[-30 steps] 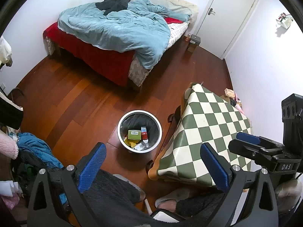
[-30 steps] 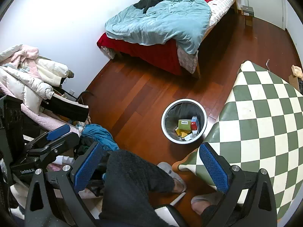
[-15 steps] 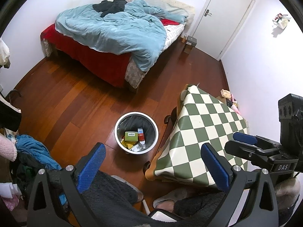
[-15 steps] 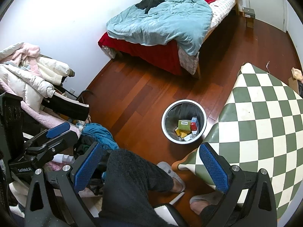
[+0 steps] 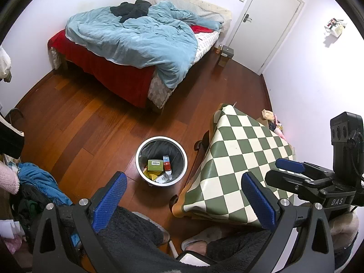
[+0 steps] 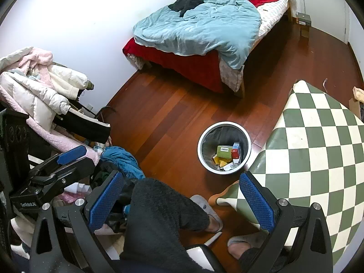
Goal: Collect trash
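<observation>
The left gripper (image 5: 184, 199) sits at the bottom of its own view with its two blue-padded fingers (image 5: 109, 201) spread wide and nothing between them. The right gripper (image 6: 179, 201) looks the same in its view: fingers (image 6: 256, 201) wide apart, holding nothing. Each gripper also shows at the edge of the other's view, the right one at the lower right of the left view and the left one at the lower left of the right view.

The trash bin (image 5: 139, 152), a round white can with a dark liner, stands on the wooden floor (image 5: 75, 122) just below the centre of the left view, and right of centre in the right view (image 6: 200, 157). Inside it lie a green box (image 5: 155, 165), a red and blue carton (image 5: 167, 164) and some yellow and white wrappers (image 5: 157, 177). The bin stands just beside the near corner of a table covered with a green and white checked cloth (image 5: 238, 150), which fills the lower right of both views.

A bed with a rumpled light blue duvet (image 5: 136, 38) and a red sheet occupies the upper part of the frame. A white door (image 5: 266, 20) is at the upper right of the left view. A heap of clothes and jackets (image 6: 38, 86) fills the left side of the right view. The person's dark fleecy trouser legs (image 6: 159, 216) and grey slippers (image 6: 211, 211) show at the bottom, between the fingers.
</observation>
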A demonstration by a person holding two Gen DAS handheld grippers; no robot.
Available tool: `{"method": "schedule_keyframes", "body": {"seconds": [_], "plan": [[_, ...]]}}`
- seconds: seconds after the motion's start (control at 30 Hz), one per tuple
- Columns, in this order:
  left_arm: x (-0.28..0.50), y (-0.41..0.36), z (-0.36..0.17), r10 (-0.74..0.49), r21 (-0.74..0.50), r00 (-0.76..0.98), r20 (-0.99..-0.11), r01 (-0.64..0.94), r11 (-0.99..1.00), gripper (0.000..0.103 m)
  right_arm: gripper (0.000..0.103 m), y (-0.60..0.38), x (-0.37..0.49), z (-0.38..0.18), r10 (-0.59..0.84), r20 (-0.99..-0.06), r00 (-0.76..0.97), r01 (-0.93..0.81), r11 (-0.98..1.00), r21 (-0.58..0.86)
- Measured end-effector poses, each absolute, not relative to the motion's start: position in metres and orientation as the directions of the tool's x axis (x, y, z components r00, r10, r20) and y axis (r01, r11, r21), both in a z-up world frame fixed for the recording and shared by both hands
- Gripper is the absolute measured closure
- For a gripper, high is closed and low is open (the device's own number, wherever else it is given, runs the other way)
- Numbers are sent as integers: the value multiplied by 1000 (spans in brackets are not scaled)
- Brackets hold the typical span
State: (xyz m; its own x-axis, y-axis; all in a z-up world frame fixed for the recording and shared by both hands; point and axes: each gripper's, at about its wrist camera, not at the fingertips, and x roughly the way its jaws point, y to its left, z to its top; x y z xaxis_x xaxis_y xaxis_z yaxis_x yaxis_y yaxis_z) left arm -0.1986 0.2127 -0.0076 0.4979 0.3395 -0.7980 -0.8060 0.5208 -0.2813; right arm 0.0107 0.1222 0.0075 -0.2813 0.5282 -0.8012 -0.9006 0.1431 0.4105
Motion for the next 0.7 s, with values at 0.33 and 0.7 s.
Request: {"method": "schedule_keyframes", "body": {"seconds": [0.33, 0.7], "plan": [[-200, 212, -6, 342, -283, 499, -796, -806, 519, 0, 0, 122, 4, 12, 527, -800, -287, -902, 131, 410], [-201, 211, -5, 343, -285, 498, -796, -809, 515, 0, 0, 121, 2, 14, 522, -800, -294, -902, 125, 413]]}}
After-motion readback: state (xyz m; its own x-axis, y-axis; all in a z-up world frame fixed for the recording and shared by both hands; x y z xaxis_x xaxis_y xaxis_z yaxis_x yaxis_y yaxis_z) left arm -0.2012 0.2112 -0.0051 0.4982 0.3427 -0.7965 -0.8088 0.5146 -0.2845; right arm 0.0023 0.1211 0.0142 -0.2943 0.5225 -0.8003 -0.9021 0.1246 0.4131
